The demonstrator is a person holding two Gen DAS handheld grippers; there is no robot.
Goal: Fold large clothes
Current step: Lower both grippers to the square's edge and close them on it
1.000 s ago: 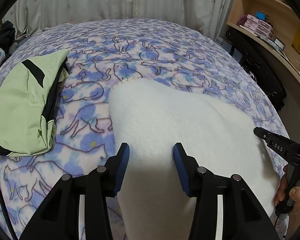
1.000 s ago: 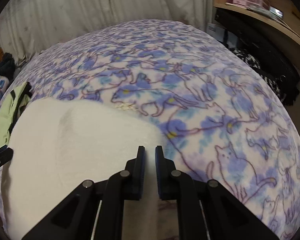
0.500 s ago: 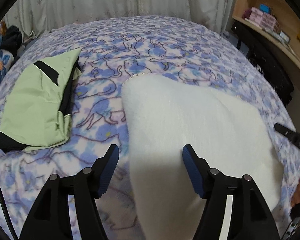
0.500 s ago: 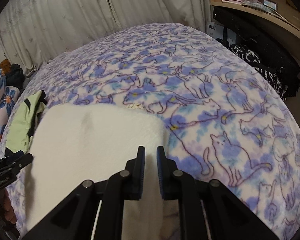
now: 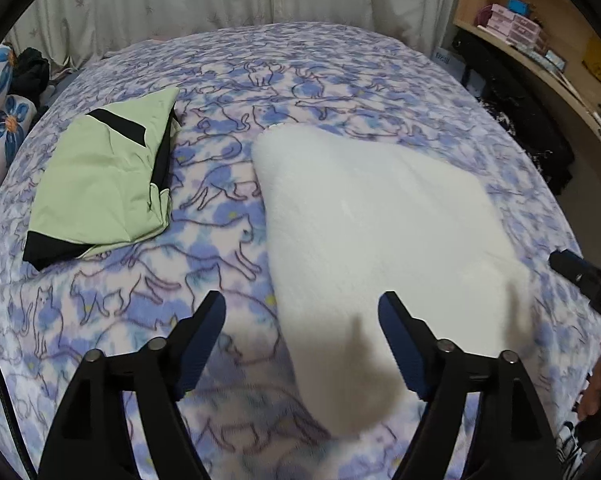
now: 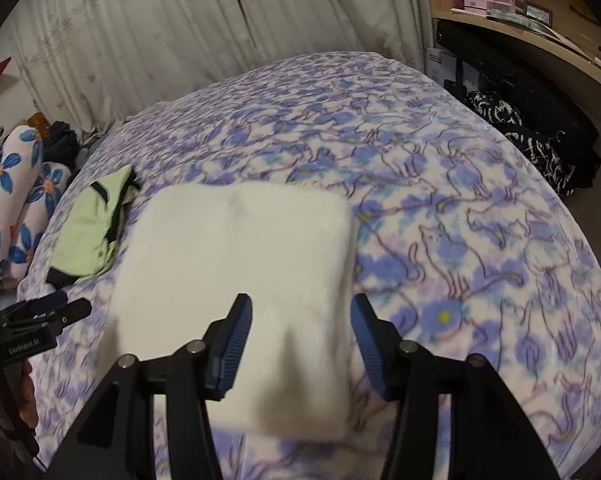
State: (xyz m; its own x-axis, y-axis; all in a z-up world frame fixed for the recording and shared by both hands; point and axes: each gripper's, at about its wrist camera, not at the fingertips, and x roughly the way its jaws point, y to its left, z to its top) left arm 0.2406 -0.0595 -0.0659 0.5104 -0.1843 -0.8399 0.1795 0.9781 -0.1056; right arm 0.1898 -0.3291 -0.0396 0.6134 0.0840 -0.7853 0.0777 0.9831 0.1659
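While the left wrist view looks down the left gripper (image 5: 302, 312), its blue-padded fingers (image 5: 204, 332) stand wide apart with nothing between them, above the bed's fleece blanket printed with blue and purple cats (image 5: 340, 64). A folded white fluffy garment (image 5: 372, 232) lies flat on that blanket, its near left edge between the finger lines and its body running off to the right. Well to its left lies a folded pale green garment with black trim (image 5: 104, 184). At the right edge part of the right gripper (image 5: 588, 284) shows, beside the white garment's right side. A wooden shelf with pink boxes (image 5: 512, 28) stands at the upper right.

From the right wrist view, the right gripper (image 6: 300, 328) also has its fingers (image 6: 234, 340) spread, empty, over the near edge of the white garment (image 6: 240, 260), which reads as a squarish folded pad. The green garment (image 6: 96, 224) lies apart on its left, near flower-print pillows (image 6: 16, 200). The left gripper (image 6: 40, 316) shows at the left edge. Pale curtains (image 6: 220, 20) hang behind the bed.
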